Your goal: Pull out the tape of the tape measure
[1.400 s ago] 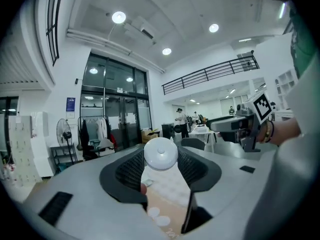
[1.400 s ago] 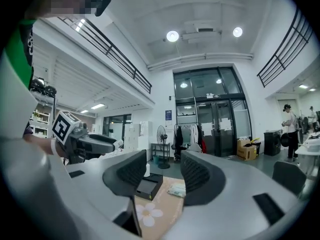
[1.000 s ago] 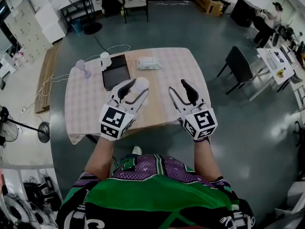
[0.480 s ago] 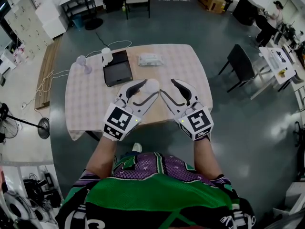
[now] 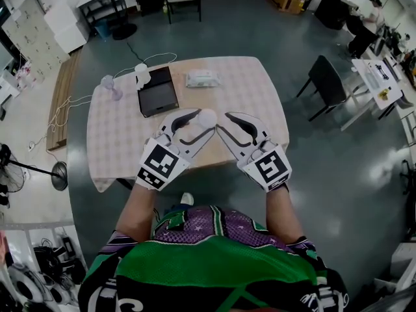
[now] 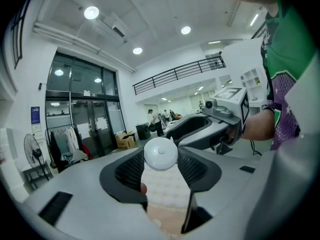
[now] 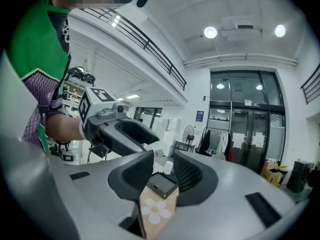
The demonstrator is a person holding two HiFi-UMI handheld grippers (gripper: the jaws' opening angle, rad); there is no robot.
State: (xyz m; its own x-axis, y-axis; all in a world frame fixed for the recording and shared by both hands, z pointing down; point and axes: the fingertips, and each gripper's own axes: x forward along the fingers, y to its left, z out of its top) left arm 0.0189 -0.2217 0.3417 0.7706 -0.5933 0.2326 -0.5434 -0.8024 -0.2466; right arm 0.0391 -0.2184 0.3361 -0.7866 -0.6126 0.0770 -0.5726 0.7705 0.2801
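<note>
Clamps a round white plastic tape measure (image 6: 160,153) between the ribbed pads (image 6: 131,170) of the left gripper (image 5: 204,122). Has just been closing the jaws of the right gripper (image 7: 162,165) just beside it, partly spread, nothing visible between. Seems to be going for the tape's end, unseen here; next needs a firm pinch, then a steady pull, above the beige checked table (image 5: 117,135) beyond.

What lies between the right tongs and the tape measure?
Nothing: the head view shows a bare gap from the right tongs, whose jaws have just been closing on nothing, to the tape measure held in the left tongs.
</note>
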